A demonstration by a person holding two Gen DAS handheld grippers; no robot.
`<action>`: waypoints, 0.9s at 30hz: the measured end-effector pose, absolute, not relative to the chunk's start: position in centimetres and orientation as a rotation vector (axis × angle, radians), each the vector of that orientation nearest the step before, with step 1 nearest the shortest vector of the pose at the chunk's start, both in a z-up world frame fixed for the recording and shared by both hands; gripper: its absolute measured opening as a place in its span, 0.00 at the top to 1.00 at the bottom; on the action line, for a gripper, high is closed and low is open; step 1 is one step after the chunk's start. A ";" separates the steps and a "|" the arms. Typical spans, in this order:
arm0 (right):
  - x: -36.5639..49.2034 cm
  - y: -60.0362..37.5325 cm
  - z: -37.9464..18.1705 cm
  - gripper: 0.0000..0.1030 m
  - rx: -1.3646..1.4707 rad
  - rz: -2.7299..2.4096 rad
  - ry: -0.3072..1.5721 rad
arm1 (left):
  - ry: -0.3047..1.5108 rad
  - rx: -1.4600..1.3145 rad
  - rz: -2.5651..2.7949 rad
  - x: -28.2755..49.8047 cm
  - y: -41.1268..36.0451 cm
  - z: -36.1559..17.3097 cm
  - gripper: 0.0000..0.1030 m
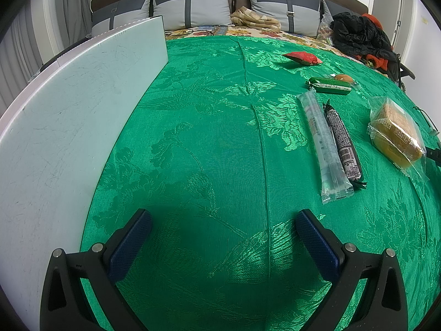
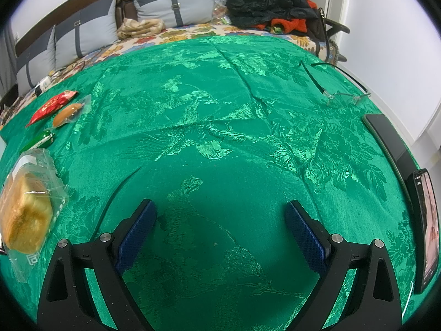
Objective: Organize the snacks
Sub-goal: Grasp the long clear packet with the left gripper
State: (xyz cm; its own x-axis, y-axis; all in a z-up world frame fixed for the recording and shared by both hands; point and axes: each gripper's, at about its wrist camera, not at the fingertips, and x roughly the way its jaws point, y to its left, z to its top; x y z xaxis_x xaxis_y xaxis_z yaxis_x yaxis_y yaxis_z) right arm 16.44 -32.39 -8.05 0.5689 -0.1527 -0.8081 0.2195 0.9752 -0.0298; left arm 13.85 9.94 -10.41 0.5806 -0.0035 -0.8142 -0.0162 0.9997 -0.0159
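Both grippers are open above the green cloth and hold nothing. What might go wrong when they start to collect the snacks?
1. The clear long packet and the black patterned stick lie side by side and seem to touch, so fingers closing on one may drag the other.
2. The bread packet looks soft; a hard grip may squash it.
3. The glasses and a phone lie on the same cloth near the right gripper; a wide sweep may hit them.
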 end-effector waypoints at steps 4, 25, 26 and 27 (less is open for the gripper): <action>16.4 -32.4 -8.0 0.06 0.079 -0.215 0.941 | 0.951 -0.022 0.008 13.8 10.0 -10.4 0.00; 16.8 -32.3 -8.2 0.04 0.071 -0.215 0.945 | 1.102 -0.094 -0.140 21.7 4.5 -9.0 0.33; 16.8 -32.3 -8.2 0.04 0.071 -0.215 0.945 | 1.106 -0.063 -0.133 22.0 3.9 -9.1 0.35; 16.8 -32.3 -8.2 0.04 0.071 -0.215 0.945 | 1.102 -0.005 -0.129 22.3 2.9 -9.3 0.39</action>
